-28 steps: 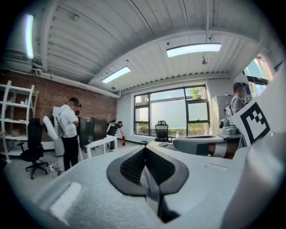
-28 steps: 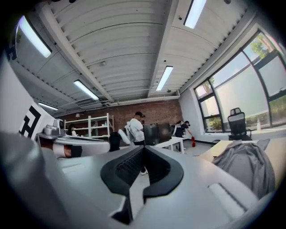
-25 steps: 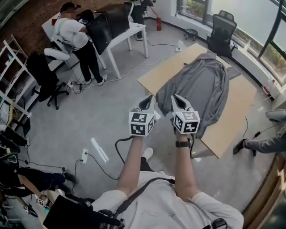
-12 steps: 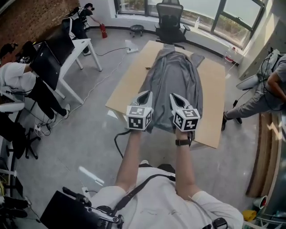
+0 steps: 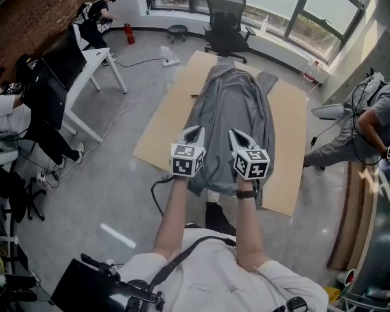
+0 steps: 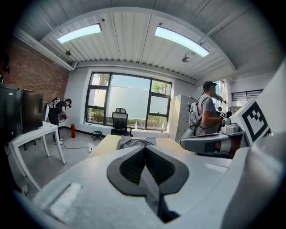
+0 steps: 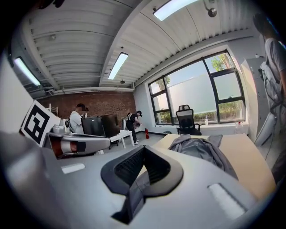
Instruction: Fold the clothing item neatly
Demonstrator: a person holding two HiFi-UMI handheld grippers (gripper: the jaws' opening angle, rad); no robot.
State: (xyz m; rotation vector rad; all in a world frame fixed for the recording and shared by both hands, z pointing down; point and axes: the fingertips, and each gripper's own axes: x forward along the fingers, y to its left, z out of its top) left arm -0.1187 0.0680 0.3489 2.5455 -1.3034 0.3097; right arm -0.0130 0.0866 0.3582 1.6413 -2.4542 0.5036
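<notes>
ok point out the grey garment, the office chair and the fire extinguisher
grey garment (image 5: 234, 106), head view, middle of the fabric
office chair (image 5: 223, 15), head view, its backrest
fire extinguisher (image 5: 129, 34), head view, its red body

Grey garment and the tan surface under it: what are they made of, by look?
Grey garment: soft matte fabric, probably cotton-type knit; it lies in loose folds, no sheen. Tan surface: flat, rigid, matte, uniform; likely wood board or cardboard, cannot tell which.
</notes>
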